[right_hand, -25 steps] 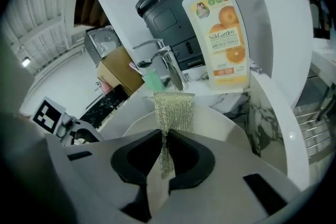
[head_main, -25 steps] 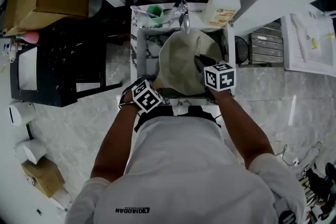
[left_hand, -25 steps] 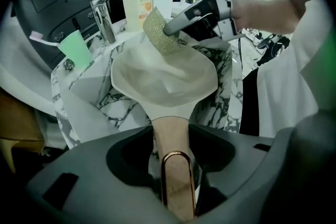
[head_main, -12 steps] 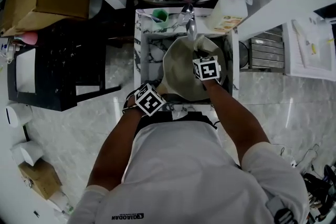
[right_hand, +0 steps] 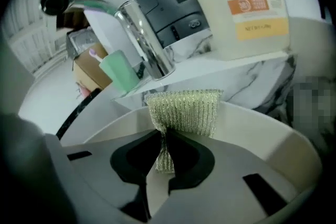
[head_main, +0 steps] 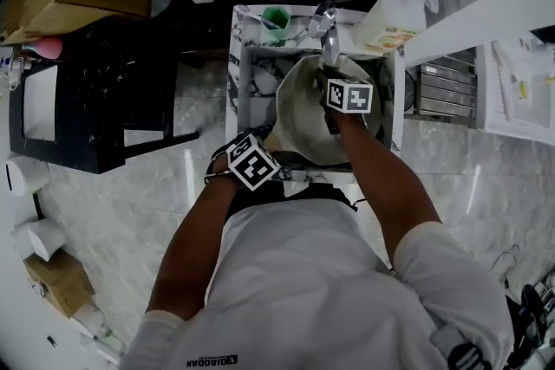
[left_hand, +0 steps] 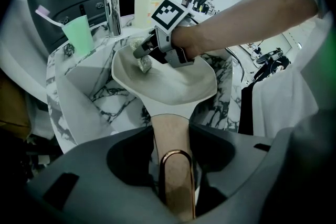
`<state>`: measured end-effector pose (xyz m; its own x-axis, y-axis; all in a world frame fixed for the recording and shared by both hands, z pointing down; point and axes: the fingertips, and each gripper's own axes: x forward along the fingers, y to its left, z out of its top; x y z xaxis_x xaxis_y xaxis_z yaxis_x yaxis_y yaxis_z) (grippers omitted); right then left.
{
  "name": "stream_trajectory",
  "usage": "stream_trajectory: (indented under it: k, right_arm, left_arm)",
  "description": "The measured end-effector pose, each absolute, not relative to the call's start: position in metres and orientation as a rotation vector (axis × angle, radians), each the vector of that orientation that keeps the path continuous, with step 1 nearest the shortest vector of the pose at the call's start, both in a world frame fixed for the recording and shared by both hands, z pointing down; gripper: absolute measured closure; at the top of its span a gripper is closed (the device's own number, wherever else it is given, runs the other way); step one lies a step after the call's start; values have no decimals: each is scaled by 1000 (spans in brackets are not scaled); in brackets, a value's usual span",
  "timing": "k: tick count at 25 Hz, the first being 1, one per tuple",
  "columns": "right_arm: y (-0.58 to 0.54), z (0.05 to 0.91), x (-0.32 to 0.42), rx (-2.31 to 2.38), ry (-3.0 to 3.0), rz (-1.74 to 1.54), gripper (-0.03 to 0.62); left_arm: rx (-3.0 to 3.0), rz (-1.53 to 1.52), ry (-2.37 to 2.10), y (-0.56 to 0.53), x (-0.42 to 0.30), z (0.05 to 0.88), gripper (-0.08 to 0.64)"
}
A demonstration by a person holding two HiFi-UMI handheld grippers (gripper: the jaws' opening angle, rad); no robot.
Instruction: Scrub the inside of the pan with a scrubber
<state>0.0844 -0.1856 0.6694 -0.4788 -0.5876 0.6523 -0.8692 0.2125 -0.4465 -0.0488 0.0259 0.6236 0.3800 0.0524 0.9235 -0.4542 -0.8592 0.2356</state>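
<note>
A cream pan (head_main: 303, 121) (left_hand: 168, 76) sits tilted in the marble sink (head_main: 247, 74). Its tan wooden handle (left_hand: 170, 136) with a copper loop runs back between the jaws of my left gripper (head_main: 260, 160) (left_hand: 173, 176), which is shut on it at the sink's near edge. My right gripper (head_main: 334, 104) (left_hand: 143, 55) (right_hand: 163, 157) reaches into the pan and is shut on a silvery-green mesh scrubber (right_hand: 184, 110) (left_hand: 144, 63). The scrubber rests against the pan's inner far wall (right_hand: 252, 128), just under the rim below the tap.
A chrome tap (head_main: 328, 26) (right_hand: 134, 23) rises behind the sink, with a green cup (head_main: 276, 17) (right_hand: 119, 72) holding a toothbrush to its left and a large soap bottle (head_main: 395, 22) (right_hand: 236, 2) to its right. A black rack (head_main: 95, 108) stands left of the sink.
My right gripper has moved with the scrubber from the pan's near right side up toward the far rim under the tap. The left gripper has kept its hold on the handle.
</note>
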Motion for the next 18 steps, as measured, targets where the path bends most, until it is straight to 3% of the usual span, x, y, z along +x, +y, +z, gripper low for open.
stream_trajectory:
  k: [4,18]
  right_arm:
    - [-197,667,80,1458,-2189,1441,528]
    - [-192,654,36,1406,-2219,1890,528]
  left_arm:
    - [2177,1498,-334,30,-52,628,342]
    - [2177,1499,-331,30,-52,629,342]
